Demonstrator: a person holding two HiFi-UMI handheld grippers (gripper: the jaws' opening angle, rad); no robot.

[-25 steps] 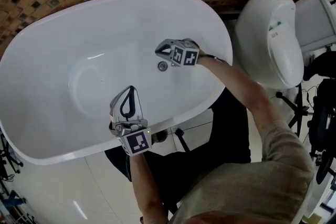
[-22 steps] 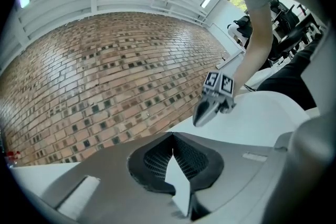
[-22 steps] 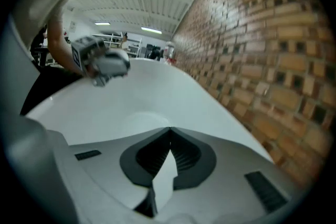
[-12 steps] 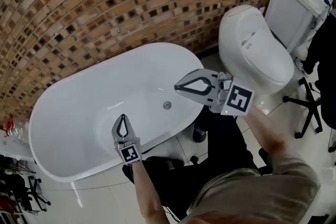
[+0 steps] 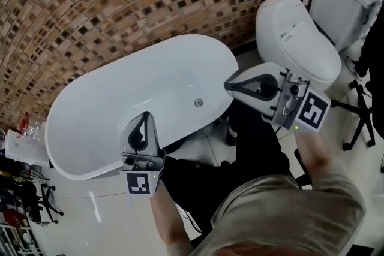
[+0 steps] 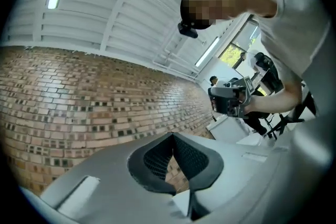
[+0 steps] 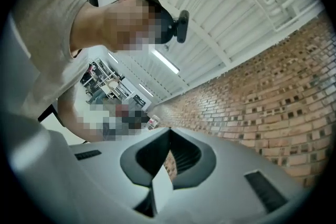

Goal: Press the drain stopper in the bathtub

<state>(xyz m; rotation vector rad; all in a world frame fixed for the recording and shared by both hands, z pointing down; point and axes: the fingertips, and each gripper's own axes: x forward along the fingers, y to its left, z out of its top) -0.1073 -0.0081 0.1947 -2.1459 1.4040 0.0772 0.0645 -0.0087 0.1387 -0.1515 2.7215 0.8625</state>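
Drain stopper [image 5: 198, 103]: on the bathtub [image 5: 120, 87] floor, at the end nearer your right gripper [image 5: 230, 86], nothing touching it. You hold that gripper outside the rim and your left gripper [image 5: 145, 114] at the front rim. Both jaws are closed, empty and tilted upward, so probably parked, not pressing.

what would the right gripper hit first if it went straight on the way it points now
Most likely the brick wall. Past the shut tips of the right gripper, its own view shows only brick, with nothing nearer in line. How far off the wall stands is unclear.
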